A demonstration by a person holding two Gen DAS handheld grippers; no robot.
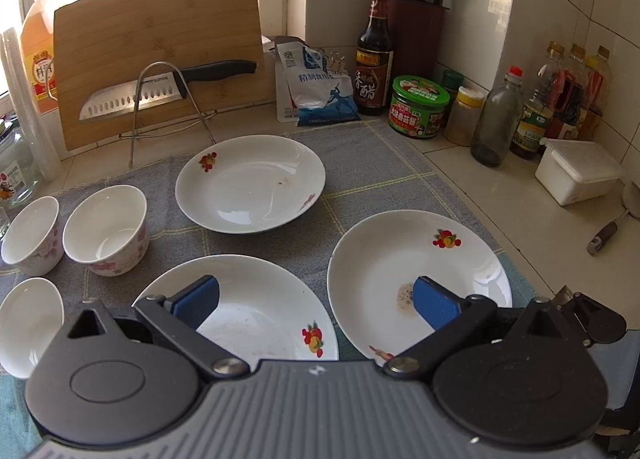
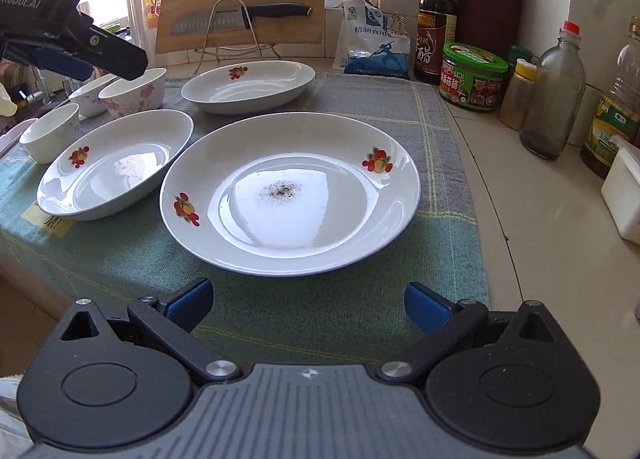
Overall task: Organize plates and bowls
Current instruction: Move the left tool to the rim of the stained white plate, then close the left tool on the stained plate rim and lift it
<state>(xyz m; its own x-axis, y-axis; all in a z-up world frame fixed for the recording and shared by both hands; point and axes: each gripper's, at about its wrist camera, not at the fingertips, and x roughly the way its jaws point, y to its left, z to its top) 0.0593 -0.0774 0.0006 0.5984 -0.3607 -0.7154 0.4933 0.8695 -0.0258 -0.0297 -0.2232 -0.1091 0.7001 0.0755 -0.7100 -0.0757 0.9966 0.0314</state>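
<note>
We hold the left gripper (image 1: 316, 301) wide and empty above the gap between the two near plates. The right gripper (image 2: 308, 305), also wide and empty, sits just short of the near-right plate (image 2: 290, 195), which has dark specks at its centre. On the checked cloth (image 2: 340, 311) the near-left plate (image 2: 116, 165) lies beside it, the far plate (image 2: 248, 87) behind, and three bowls (image 1: 106, 229) at left.
</note>
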